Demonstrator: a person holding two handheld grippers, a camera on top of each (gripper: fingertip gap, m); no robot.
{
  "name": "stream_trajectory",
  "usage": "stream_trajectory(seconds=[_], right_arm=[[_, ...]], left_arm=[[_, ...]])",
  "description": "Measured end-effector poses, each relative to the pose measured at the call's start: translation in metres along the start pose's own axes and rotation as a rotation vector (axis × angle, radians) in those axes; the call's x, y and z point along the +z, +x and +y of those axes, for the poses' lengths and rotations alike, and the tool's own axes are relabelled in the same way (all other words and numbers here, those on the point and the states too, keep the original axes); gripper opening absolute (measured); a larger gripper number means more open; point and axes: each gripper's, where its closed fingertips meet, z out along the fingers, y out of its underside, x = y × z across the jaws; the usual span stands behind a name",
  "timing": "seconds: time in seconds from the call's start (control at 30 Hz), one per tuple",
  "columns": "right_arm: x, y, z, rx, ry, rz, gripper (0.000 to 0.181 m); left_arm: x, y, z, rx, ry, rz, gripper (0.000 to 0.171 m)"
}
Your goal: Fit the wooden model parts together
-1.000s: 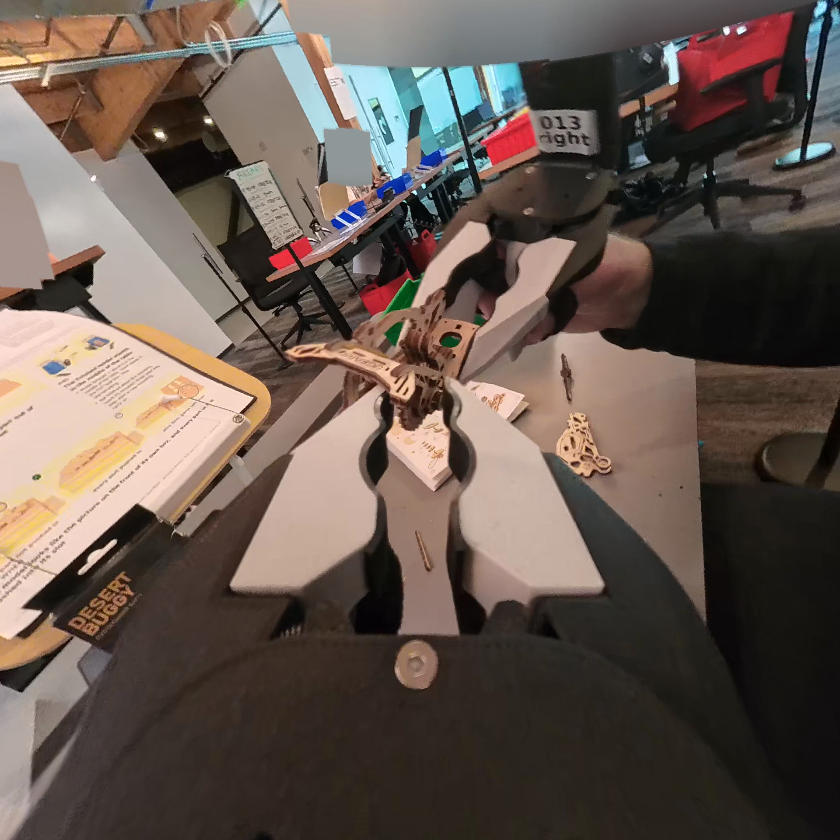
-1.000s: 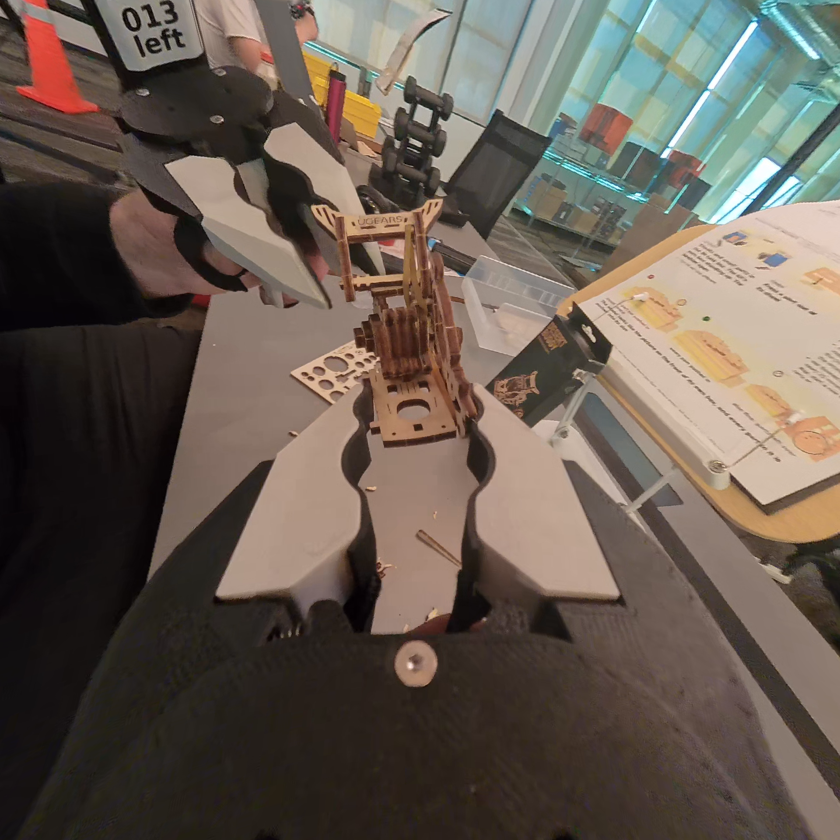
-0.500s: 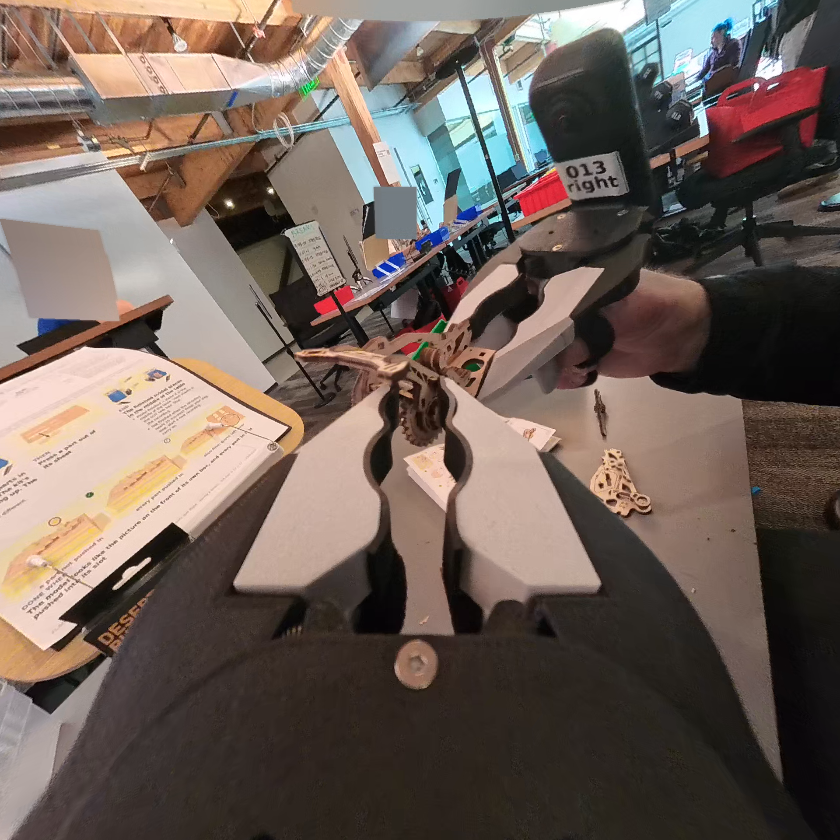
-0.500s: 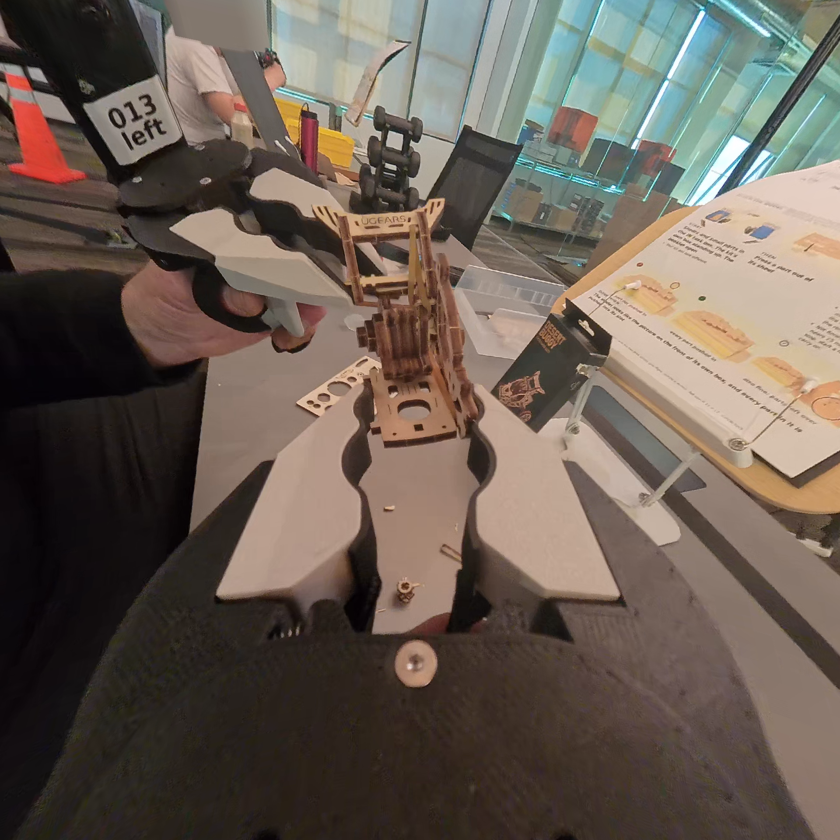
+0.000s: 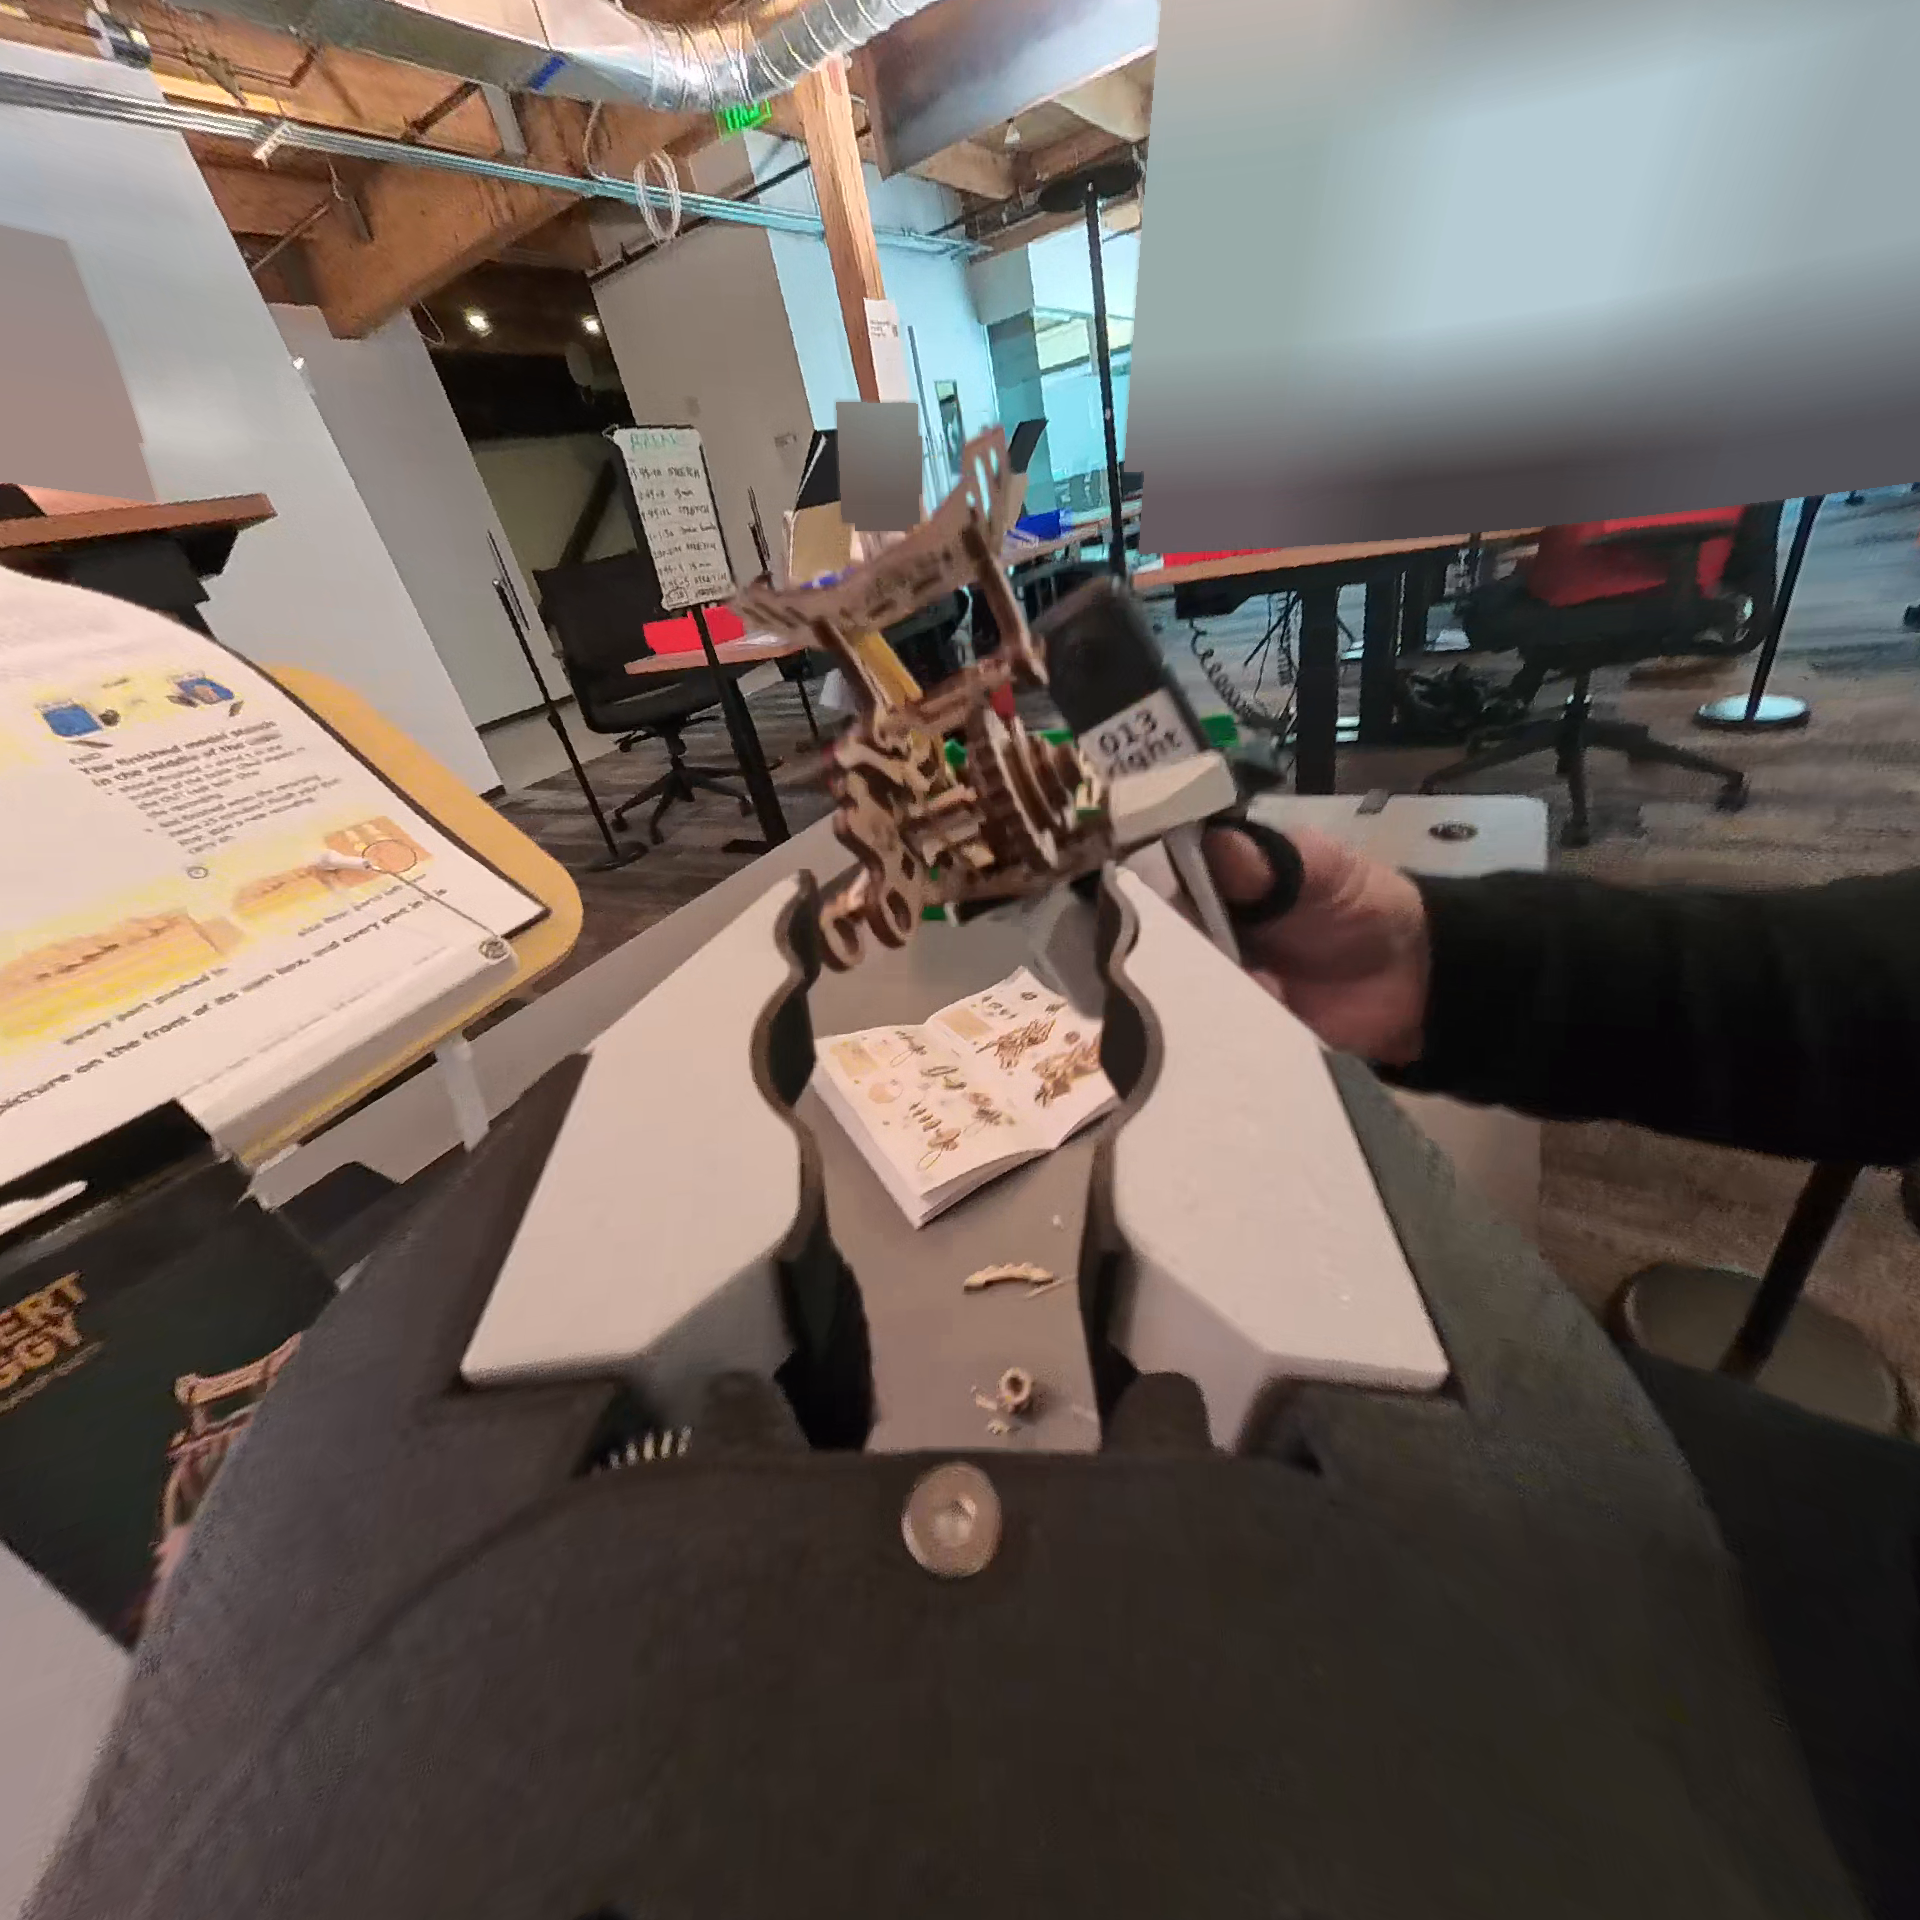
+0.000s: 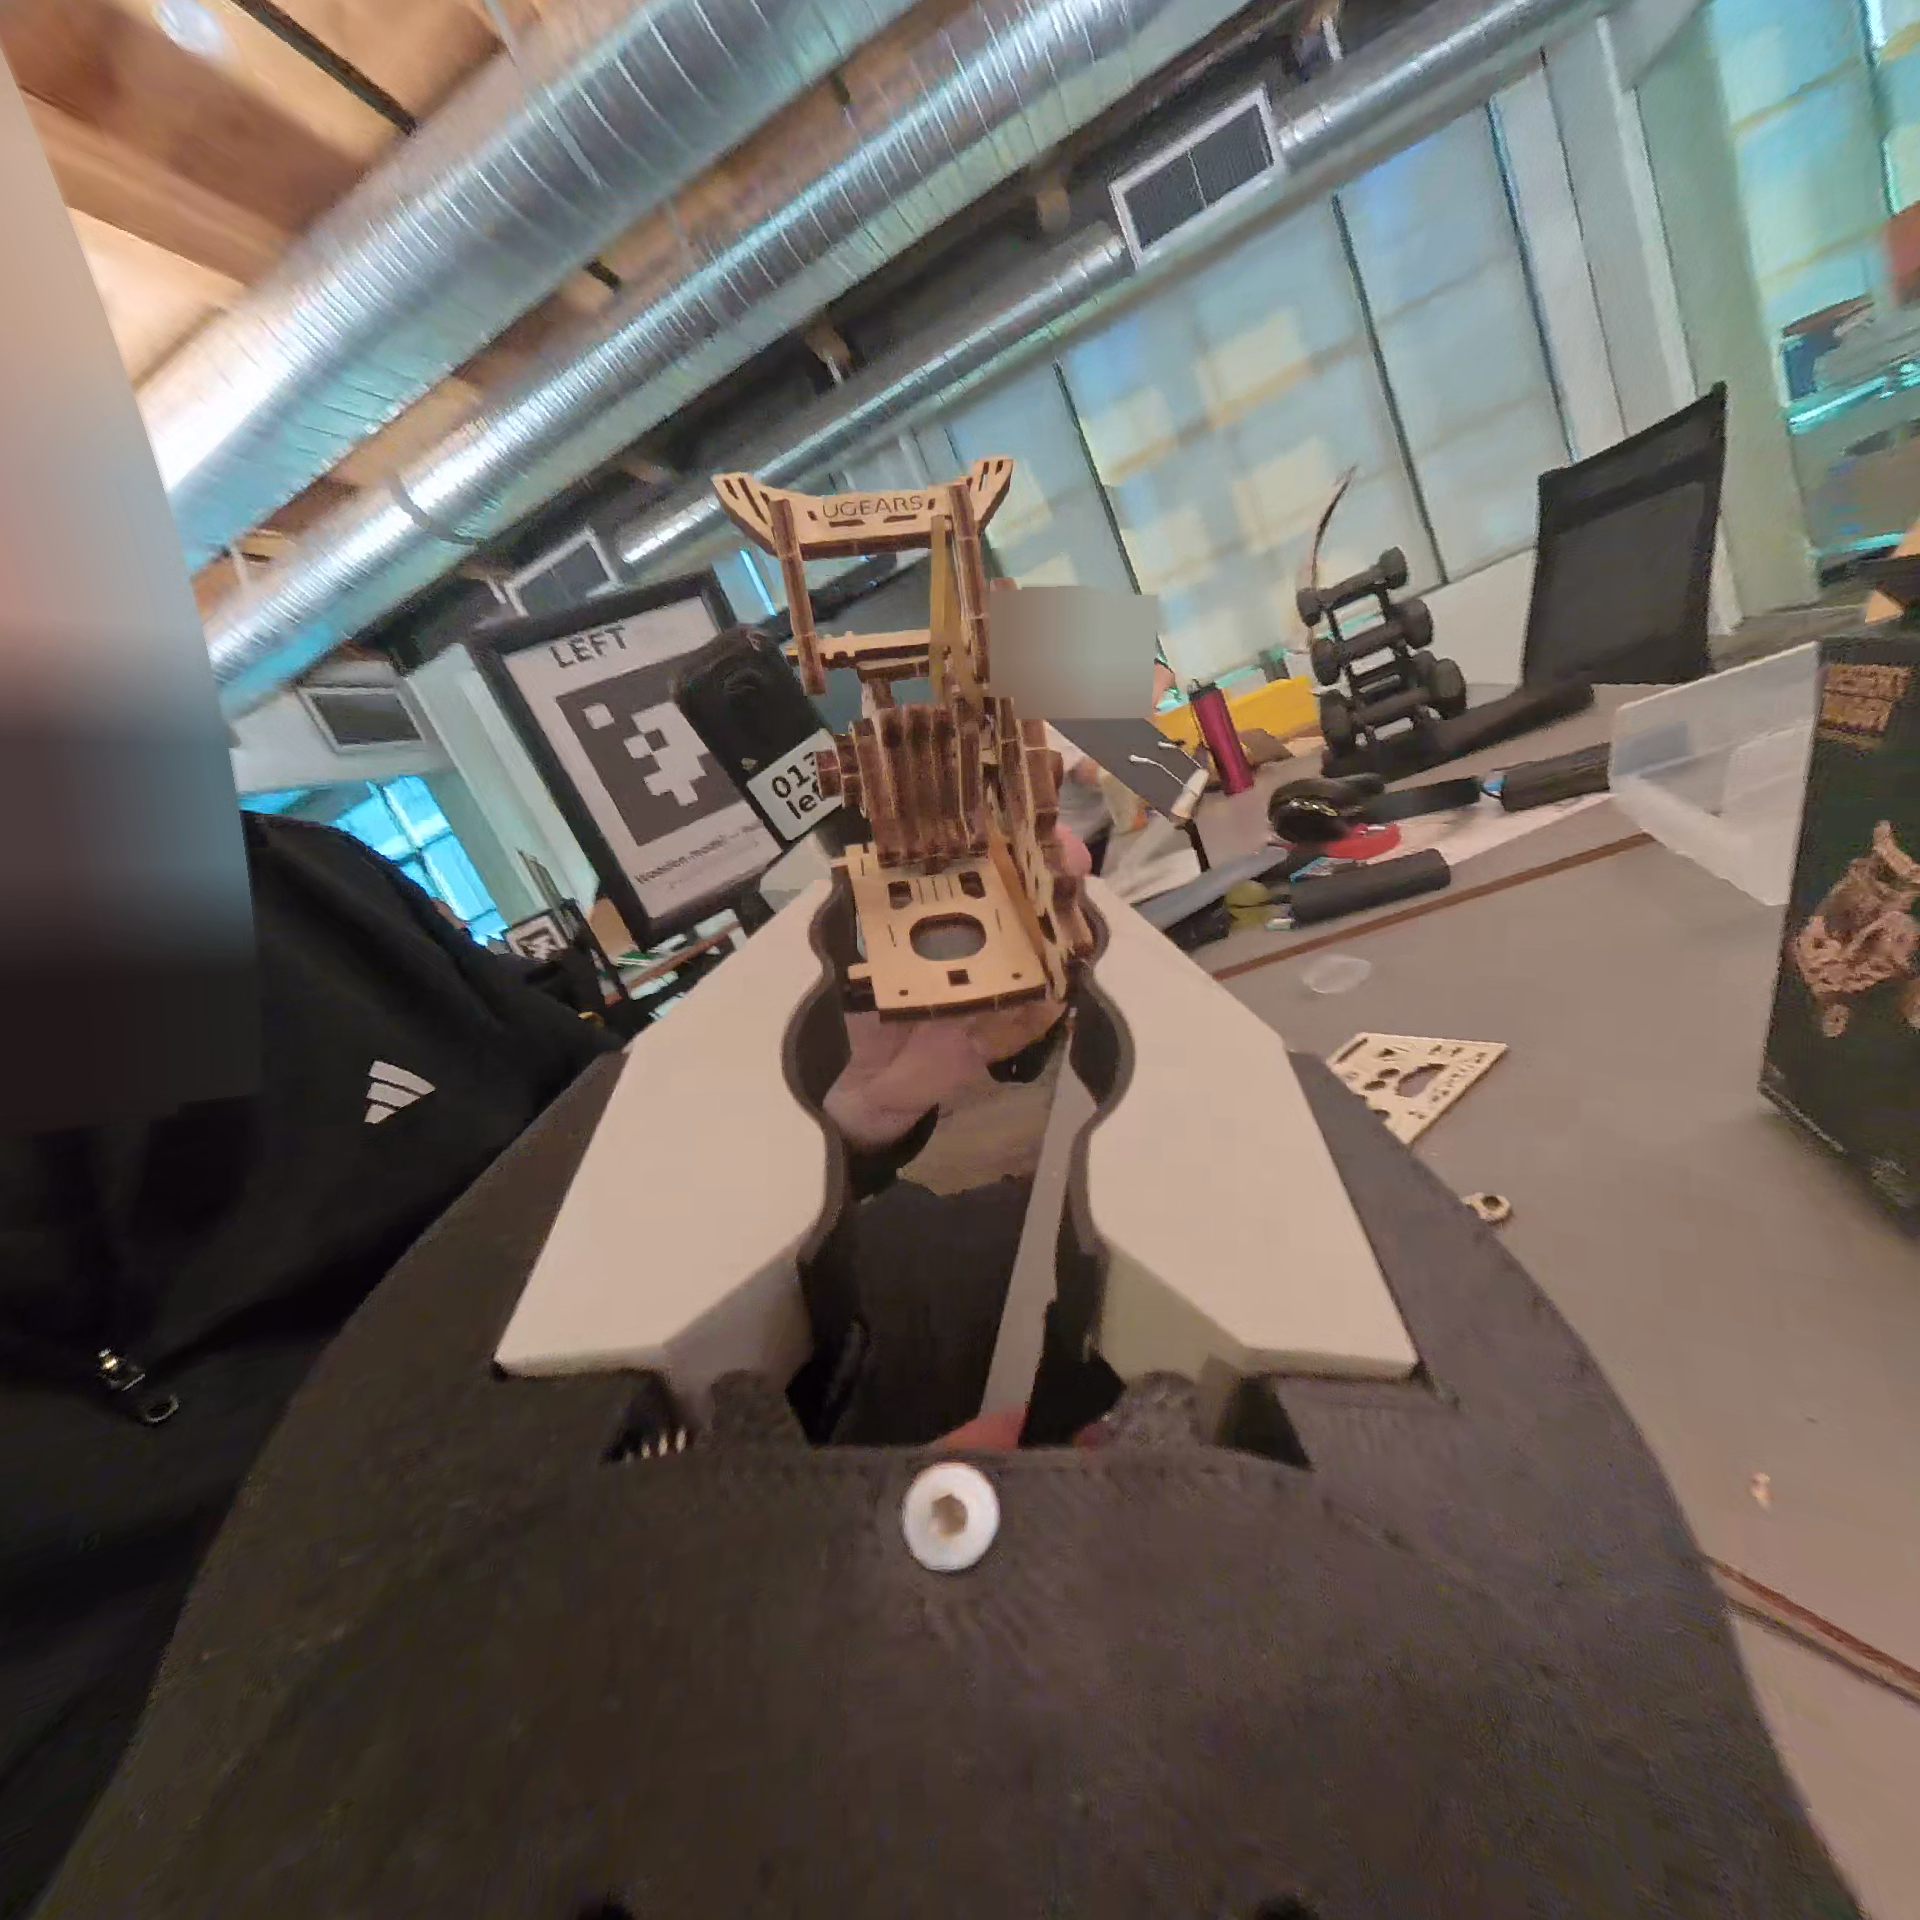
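Right gripper (image 6: 951,961) clamped on wooden model (image 6: 940,831), lifted off the table (image 6: 1558,1122).
Left gripper (image 5: 951,914) fingers apart, empty, tips just beside the model's lower edge. Open booklet (image 5: 971,1086) flat on the table below.

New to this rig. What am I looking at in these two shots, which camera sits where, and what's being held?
No robot: a person holds a two-finger gripper in each hand, each with a wide-angle camera looking along its grey fingers. The left wrist view shows the left gripper, jaws open, near the wooden model. The right wrist view shows the right gripper clamped on the model's base, held above the table. On the table: an open booklet, small wooden bits, a punched-out wooden sheet and a dark box. An instruction sheet stands propped nearby.
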Motion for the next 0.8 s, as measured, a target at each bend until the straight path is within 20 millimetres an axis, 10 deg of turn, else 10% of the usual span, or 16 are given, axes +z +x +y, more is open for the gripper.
stream_trajectory(seconds=[0.8], right_arm=[[0.004,-0.027,0.002,0.022,0.149,-0.313,0.038]], left_arm=[[0.017,0.02,-0.02,0.085,-0.016,-0.053,0.049]])
